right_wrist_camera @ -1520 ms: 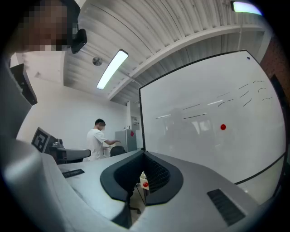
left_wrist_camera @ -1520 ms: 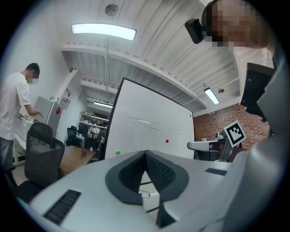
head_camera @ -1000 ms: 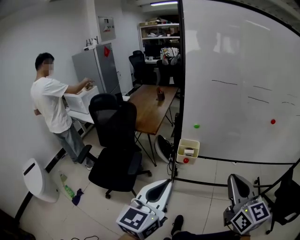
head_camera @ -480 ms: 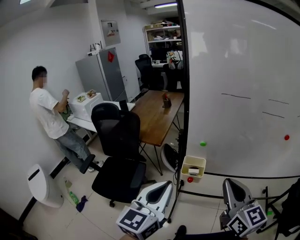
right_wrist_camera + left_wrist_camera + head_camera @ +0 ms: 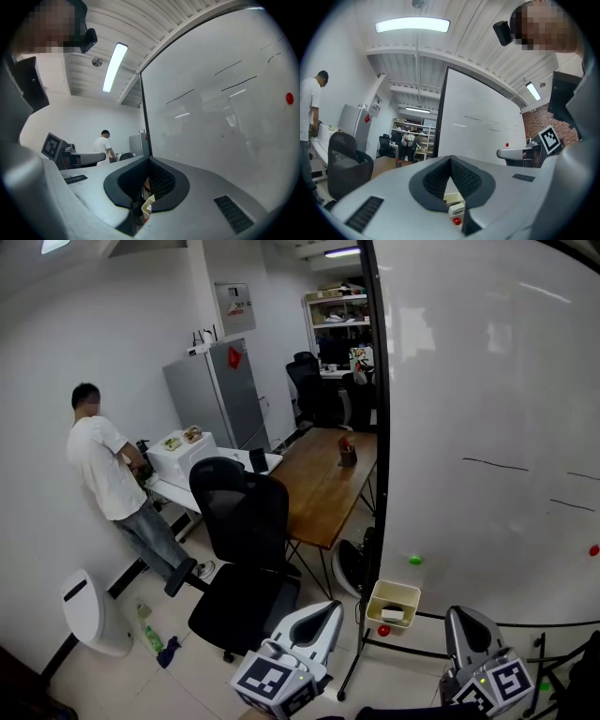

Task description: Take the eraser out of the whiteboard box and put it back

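Head view places the whiteboard box [image 5: 401, 587] at the lower left corner of the whiteboard [image 5: 487, 409], with the eraser [image 5: 392, 614] seen lying inside it, untouched. Both tools are held low and level, well apart from the box. The left hand-held gripper [image 5: 330, 607] is clenched on nothing, its pads meeting at the tips. The right hand-held gripper [image 5: 466, 617] is likewise clenched and empty.

Several slips can be foreseen. If the jaws are not released before the box is reached, the eraser is likely to be pushed deeper or the box struck by closed tips. The box looks small and seems only lightly attached to the board, so a sideways nudge may shift it or knock it loose. A red magnet [image 5: 382, 630] sits just below it and could be dislodged by a low approach. The eraser lies low between the walls, so a wall may be pinched with it. The office chair [image 5: 239, 559] near the left tool could also be clipped.
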Demonstrator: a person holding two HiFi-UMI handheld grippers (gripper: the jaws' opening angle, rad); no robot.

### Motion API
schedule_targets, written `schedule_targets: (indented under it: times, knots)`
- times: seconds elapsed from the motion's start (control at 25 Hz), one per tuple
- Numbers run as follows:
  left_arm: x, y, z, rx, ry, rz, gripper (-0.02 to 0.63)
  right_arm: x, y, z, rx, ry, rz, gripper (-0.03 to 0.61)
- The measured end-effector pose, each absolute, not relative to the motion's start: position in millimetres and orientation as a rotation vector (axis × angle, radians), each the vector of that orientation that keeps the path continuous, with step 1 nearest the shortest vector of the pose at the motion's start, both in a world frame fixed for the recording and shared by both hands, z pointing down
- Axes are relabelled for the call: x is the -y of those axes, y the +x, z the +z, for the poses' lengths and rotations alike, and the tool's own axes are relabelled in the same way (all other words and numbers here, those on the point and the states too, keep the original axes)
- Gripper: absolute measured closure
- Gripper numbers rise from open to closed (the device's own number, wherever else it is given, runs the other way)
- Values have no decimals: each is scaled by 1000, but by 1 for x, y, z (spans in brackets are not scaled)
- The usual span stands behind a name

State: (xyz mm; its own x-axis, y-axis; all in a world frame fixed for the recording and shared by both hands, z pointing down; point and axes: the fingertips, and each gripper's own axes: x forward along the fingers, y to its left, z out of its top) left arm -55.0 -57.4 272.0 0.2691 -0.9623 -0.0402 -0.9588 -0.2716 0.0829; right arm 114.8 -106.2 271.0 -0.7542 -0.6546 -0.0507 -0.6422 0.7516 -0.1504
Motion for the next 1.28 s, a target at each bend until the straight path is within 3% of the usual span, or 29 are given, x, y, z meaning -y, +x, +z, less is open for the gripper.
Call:
schedule_targets:
  times: [0.48, 1.08, 1.2, 1.28]
  knots:
    - [108, -70, 276, 1796, 2506, -111, 591, 147, 99, 273, -2821, -1121, -195, 572]
    - [167, -209, 298, 1611, 2596, -116, 591, 190, -11, 293, -2693, -1465, -143, 570]
    - [175, -231, 308, 1581, 2600, -95, 591, 193, -30, 309, -2693, -1525, -186, 449]
    - [183, -235, 317, 1557, 2591, -95, 591, 198, -32, 324, -2689, -1572, -219, 448]
